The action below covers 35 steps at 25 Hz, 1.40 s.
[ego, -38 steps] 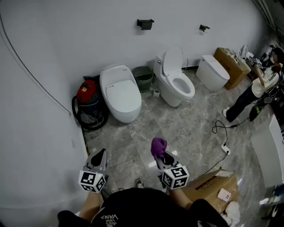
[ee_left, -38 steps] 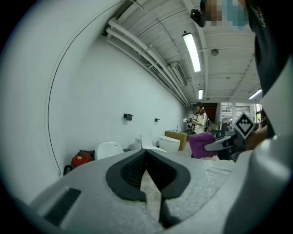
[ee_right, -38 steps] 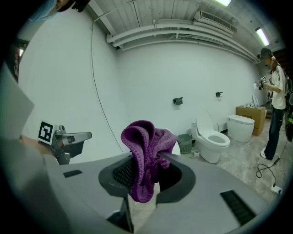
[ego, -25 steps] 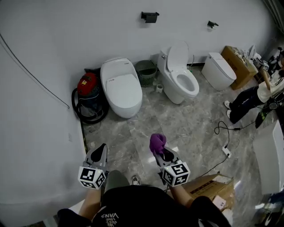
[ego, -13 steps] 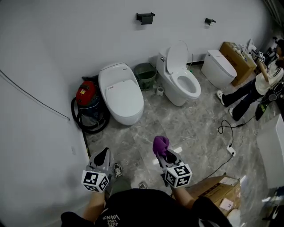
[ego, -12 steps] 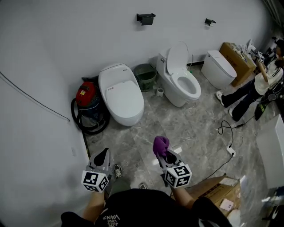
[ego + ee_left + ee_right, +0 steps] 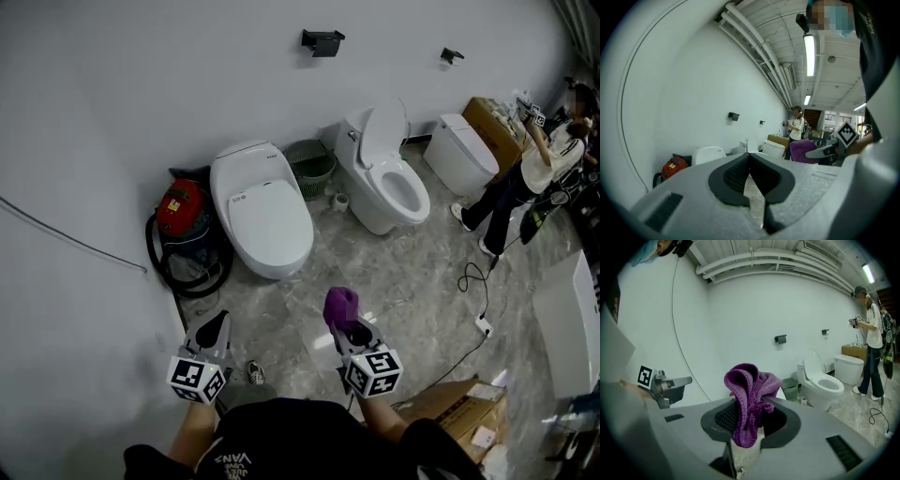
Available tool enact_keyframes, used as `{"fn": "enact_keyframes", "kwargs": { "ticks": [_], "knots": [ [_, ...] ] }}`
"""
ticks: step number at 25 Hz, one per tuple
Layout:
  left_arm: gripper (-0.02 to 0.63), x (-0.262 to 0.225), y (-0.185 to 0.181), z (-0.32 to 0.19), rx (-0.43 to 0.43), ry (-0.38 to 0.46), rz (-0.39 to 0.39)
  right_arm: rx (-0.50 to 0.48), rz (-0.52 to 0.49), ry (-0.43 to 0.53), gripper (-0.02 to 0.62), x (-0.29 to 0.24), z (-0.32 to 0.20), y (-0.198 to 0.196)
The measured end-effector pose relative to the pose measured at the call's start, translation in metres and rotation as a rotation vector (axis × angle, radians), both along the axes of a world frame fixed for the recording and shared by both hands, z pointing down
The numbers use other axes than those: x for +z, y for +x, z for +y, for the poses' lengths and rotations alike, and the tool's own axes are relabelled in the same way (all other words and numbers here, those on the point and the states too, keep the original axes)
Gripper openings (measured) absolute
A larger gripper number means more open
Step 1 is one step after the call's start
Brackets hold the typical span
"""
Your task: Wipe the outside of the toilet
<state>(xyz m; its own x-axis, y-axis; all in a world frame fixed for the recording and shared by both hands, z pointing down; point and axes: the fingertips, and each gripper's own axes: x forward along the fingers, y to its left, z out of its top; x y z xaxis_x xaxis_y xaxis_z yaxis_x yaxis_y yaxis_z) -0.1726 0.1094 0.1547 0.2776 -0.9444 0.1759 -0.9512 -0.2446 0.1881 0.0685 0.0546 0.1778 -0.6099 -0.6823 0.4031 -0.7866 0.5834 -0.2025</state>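
Three white toilets stand along the far wall: a closed one (image 7: 265, 208) at left, one with its lid raised (image 7: 388, 175) in the middle, a closed one (image 7: 463, 152) at right. My right gripper (image 7: 343, 319) is shut on a purple knitted cloth (image 7: 339, 307), which bunches above the jaws (image 7: 751, 394). My left gripper (image 7: 212, 331) is shut with nothing in it, its tips meeting (image 7: 749, 156). Both grippers hang over the grey marble floor, well short of the toilets. The raised-lid toilet (image 7: 821, 379) shows right of the cloth.
A red vacuum (image 7: 185, 208) with black hose sits left of the toilets, a green bin (image 7: 311, 162) between two of them. A cable (image 7: 473, 281) and power strip lie on the floor at right. A cardboard box (image 7: 448, 412) is beside me. A person (image 7: 525, 183) stands at right.
I have stepped slightly nearer and the view has shifted; the toilets sit lower in the frame. The person at right has moved. Both grippers keep their places, cloth still held.
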Motion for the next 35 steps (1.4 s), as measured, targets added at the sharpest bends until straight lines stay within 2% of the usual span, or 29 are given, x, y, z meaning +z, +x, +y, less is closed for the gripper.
{"fn": "enact_keyframes", "kwargs": {
  "ticks": [6,10,14,20,26,30,35],
  "knots": [
    [-0.002,-0.001,-0.039,-0.033,0.045,0.005,0.019,0.026,0.049,0.03,0.103,0.002,-0.036,-0.041],
    [-0.002,0.0,-0.054,-0.059,0.031,0.005,0.001,-0.002,0.056,0.049,0.103,0.006,-0.067,-0.059],
    [-0.002,0.009,-0.049,-0.073,-0.024,-0.001,0.003,-0.066,0.059,0.047,0.103,0.014,-0.091,-0.06],
    [-0.002,0.042,-0.027,-0.091,-0.156,-0.032,0.026,-0.214,0.095,0.048,0.103,0.039,-0.13,-0.051],
    [-0.002,0.08,-0.015,-0.111,-0.262,-0.031,0.025,-0.3,0.102,0.036,0.103,0.081,-0.164,-0.049],
    [-0.002,0.112,-0.024,-0.121,-0.335,-0.022,0.034,-0.336,0.131,0.031,0.103,0.125,-0.178,-0.06],
    [-0.002,0.17,-0.038,-0.132,-0.34,-0.041,0.041,-0.331,0.132,0.027,0.103,0.184,-0.181,-0.092]
  ]
}}
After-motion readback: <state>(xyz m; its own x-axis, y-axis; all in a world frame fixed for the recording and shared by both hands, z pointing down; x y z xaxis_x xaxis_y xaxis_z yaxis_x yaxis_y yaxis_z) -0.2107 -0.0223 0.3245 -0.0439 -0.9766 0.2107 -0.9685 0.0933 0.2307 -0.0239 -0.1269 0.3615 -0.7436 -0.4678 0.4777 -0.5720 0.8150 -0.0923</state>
